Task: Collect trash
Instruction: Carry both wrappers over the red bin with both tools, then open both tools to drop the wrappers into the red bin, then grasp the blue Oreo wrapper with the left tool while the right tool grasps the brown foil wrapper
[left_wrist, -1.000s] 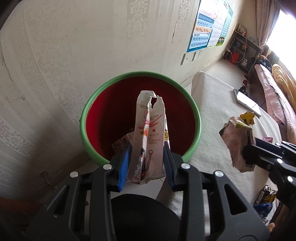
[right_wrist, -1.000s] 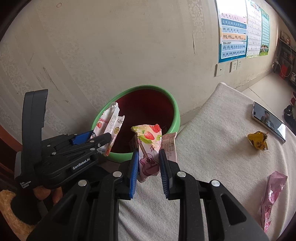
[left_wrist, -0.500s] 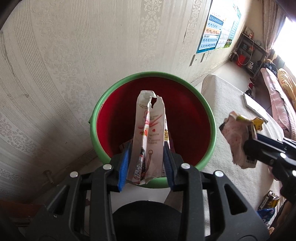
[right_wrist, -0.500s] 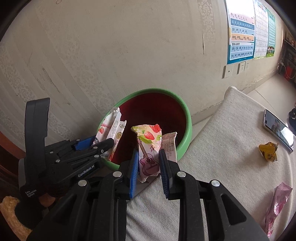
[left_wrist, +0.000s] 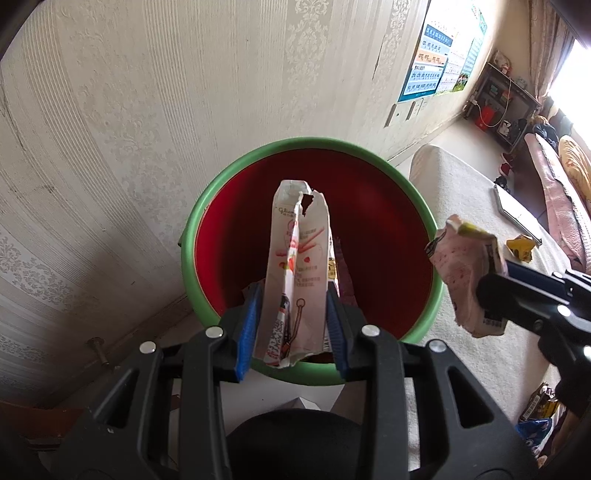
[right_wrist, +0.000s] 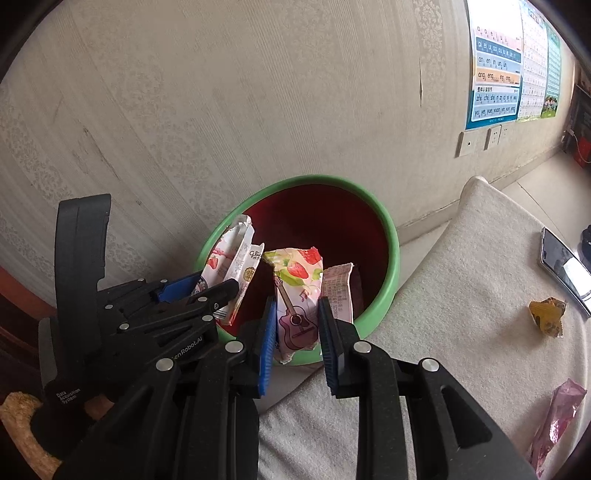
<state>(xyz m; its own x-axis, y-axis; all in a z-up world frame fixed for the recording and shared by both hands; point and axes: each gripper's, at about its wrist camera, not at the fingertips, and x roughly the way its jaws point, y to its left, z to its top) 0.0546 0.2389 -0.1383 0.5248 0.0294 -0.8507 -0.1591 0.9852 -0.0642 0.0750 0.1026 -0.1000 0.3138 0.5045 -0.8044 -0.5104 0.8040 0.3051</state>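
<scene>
A red bin with a green rim (left_wrist: 258, 168) (right_wrist: 391, 236) stands on the floor against the wall. My left gripper (left_wrist: 293, 314) is shut on a tall white and pink snack box (left_wrist: 299, 258), held over the bin's near rim; the box also shows in the right wrist view (right_wrist: 232, 266). My right gripper (right_wrist: 295, 328) is shut on a pink strawberry and guitar wrapper (right_wrist: 295, 291), just at the bin's near edge; the wrapper shows at the right of the left wrist view (left_wrist: 465, 273). Some wrappers lie inside the bin, mostly hidden.
A cushion with a beige cover (right_wrist: 461, 295) lies right of the bin. On it are a yellow wrapper (right_wrist: 546, 315), a pink wrapper (right_wrist: 557, 417) and a phone (right_wrist: 561, 264). More packets (left_wrist: 535, 417) lie at the lower right. The wallpapered wall (left_wrist: 184, 92) is close behind.
Both grippers have moved closer to the bin with their items still held. The bin now sits larger and more centred under the left gripper.
</scene>
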